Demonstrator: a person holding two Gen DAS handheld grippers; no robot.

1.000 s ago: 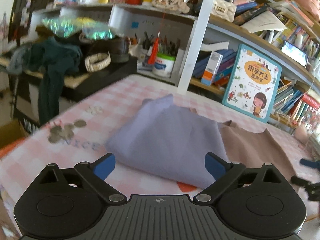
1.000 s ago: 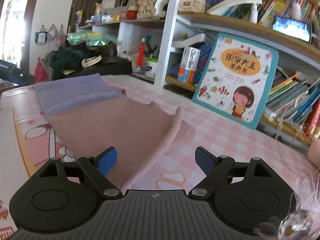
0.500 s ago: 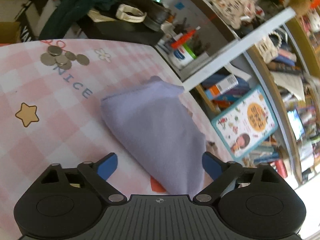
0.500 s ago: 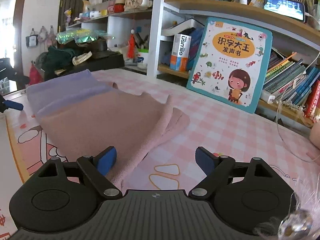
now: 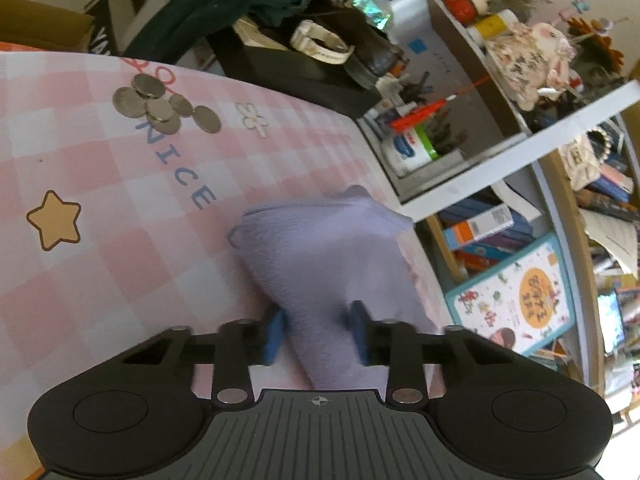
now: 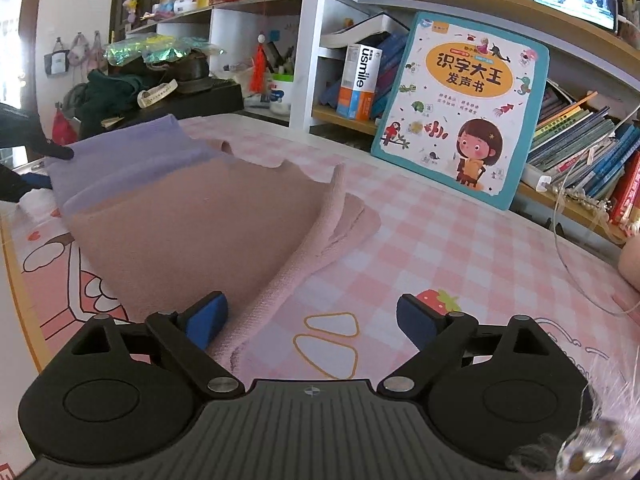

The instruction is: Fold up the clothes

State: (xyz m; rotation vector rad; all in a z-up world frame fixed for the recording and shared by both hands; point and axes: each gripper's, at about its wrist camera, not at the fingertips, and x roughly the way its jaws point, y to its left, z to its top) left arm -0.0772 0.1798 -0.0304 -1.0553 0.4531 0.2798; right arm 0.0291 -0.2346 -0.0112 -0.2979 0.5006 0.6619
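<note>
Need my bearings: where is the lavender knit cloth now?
Left wrist view: the lavender knit cloth lies between the closing left gripper jaws, right of the silver coins.

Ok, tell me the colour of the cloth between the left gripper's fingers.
Lilac, a pale purple cloth; it shows best in the left wrist view.

Bare tabletop (image 6: 460,248) lies open right of the pink cloth (image 6: 208,232); the picture book (image 6: 460,108) and coins (image 5: 160,106) border it.

2 cloths on the pink checked tabletop

The lavender cloth (image 5: 332,264) lies folded, bunched at its near corner; the pink-brown cloth (image 6: 208,232) overlaps it, its right edge ridged.
</note>
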